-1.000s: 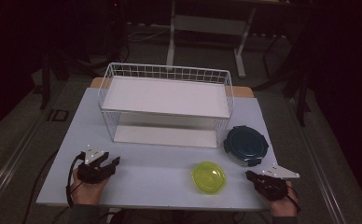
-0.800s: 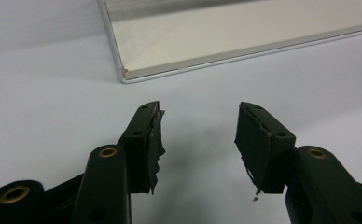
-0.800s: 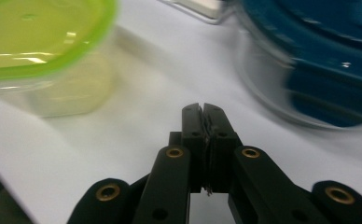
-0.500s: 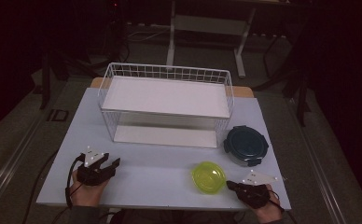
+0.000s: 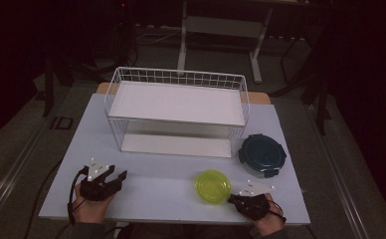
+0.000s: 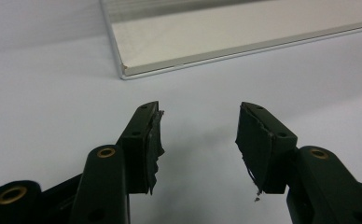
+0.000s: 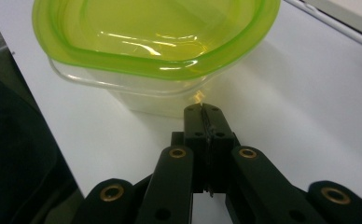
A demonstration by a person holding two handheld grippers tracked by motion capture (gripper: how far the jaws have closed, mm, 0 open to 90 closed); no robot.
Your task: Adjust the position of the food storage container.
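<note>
A clear tub with a yellow-green lid (image 5: 213, 185) (image 7: 156, 42) sits on the white table near its front edge. My right gripper (image 5: 232, 199) (image 7: 207, 114) is shut with nothing in it, tips low on the table and right up against the tub's near wall. A dark blue lidded container (image 5: 262, 154) stands to the right, behind that gripper. My left gripper (image 5: 119, 177) (image 6: 198, 135) rests open at the front left of the table, jaws wide apart over bare tabletop.
A white wire rack (image 5: 177, 110) with two shelves takes up the back middle of the table; its lower shelf's corner (image 6: 123, 72) lies just ahead of my left gripper. The table's front edge (image 7: 44, 126) runs close by the right gripper.
My right gripper has swung left along the front edge, from the table's right corner to the green-lidded tub. The left gripper has stayed put.
</note>
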